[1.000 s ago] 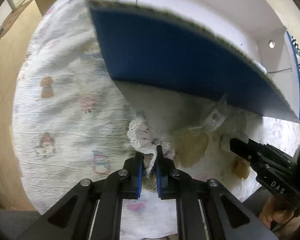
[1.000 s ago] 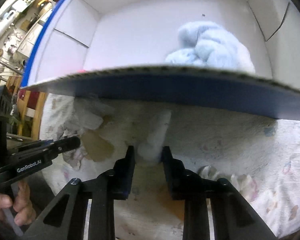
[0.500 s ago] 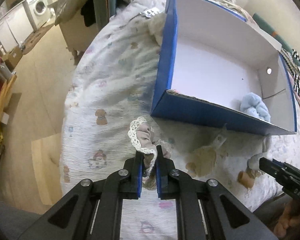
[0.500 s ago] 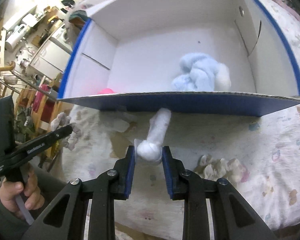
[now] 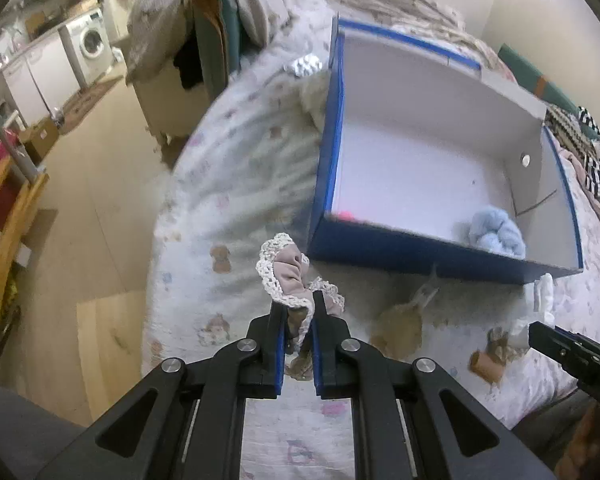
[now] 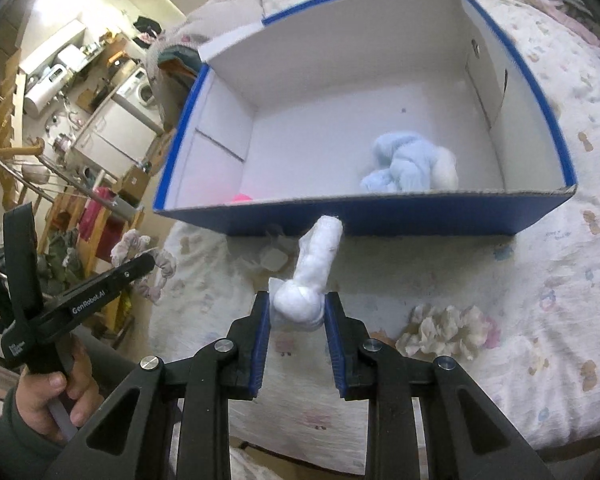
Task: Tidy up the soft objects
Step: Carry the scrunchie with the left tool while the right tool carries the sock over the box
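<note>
Height is the change: both tongs have risen from close over the bed, where the blue wall of the box filled each view a second ago, to a place from which the whole box [image 5: 420, 248] shows, open on top and white inside. The left tongs [image 5: 298, 308] are clamped on a scrunchie [image 5: 288, 276], beige with a white lace edge, and it hangs in the air with them, clear of the sheet. The right tongs [image 6: 296, 308] are clamped on the round end of a white roll [image 6: 312, 276] of soft cloth, maybe a sock, whose other end points toward the near wall of the box. So I judge that both things are picked up and lifted, and that the next step is to carry them over the wall and let them fall inside. In the box lie already a light blue bundle [image 6: 408, 164] near the right side and something pink [image 6: 242, 199] at the near left corner, mostly hidden by the wall. On the bed remain a cream ruffled piece [image 6: 448, 328] at the right and some brownish things [image 5: 400, 324] before the box, too blurred to name. The surface is a bed with a white sheet [image 6: 540, 240] printed with small pale figures. Around it is a lived-in room with a light wood floor [image 5: 84, 208], a washing machine [image 5: 90, 42] by the far wall, clothes thrown over some furniture, and wooden frames at the left
</note>
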Action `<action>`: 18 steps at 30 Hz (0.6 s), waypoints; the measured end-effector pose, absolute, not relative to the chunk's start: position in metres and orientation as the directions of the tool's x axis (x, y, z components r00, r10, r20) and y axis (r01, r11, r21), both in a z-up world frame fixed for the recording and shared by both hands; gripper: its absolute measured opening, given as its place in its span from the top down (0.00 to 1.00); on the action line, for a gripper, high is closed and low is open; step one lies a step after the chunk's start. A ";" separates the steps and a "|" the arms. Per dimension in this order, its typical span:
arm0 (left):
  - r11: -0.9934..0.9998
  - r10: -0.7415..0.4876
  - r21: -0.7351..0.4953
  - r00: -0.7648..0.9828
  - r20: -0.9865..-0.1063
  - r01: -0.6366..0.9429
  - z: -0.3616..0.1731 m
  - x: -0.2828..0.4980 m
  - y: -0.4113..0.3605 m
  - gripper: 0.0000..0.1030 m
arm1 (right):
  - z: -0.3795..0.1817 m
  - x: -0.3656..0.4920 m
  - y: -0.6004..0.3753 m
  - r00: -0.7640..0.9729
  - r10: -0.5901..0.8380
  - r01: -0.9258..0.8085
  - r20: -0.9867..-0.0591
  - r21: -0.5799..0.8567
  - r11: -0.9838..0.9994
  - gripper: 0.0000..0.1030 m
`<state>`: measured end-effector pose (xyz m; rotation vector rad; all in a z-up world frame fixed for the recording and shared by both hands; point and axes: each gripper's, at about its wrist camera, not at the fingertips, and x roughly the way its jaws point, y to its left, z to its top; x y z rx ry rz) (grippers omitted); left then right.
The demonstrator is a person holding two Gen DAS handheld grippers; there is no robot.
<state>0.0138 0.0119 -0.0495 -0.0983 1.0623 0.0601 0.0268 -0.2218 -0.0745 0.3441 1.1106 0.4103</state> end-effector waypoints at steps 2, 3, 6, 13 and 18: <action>0.995 0.013 -0.042 0.520 -0.854 -0.094 -0.037 0.010 0.009 0.91 | -0.068 0.025 -0.226 0.405 0.494 -0.149 -0.770 0.478 0.866 0.72; 0.995 0.014 -0.041 0.535 -0.845 -0.091 -0.031 0.008 0.008 0.91 | -0.063 0.024 -0.227 0.419 0.496 -0.152 -0.761 0.480 0.864 0.72; 0.995 -0.017 -0.071 0.572 -0.820 -0.073 -0.010 0.006 0.004 0.91 | -0.048 0.022 -0.231 0.463 0.494 -0.170 -0.736 0.474 0.864 0.72; 0.997 -0.052 -0.075 0.649 -0.759 -0.009 0.036 0.017 -0.013 0.91 | -0.014 0.031 -0.242 0.555 0.504 -0.198 -0.662 0.483 0.853 0.72; 0.998 -0.051 -0.060 0.676 -0.735 0.010 0.054 0.039 -0.021 0.91 | 0.000 0.046 -0.248 0.593 0.496 -0.201 -0.635 0.479 0.854 0.72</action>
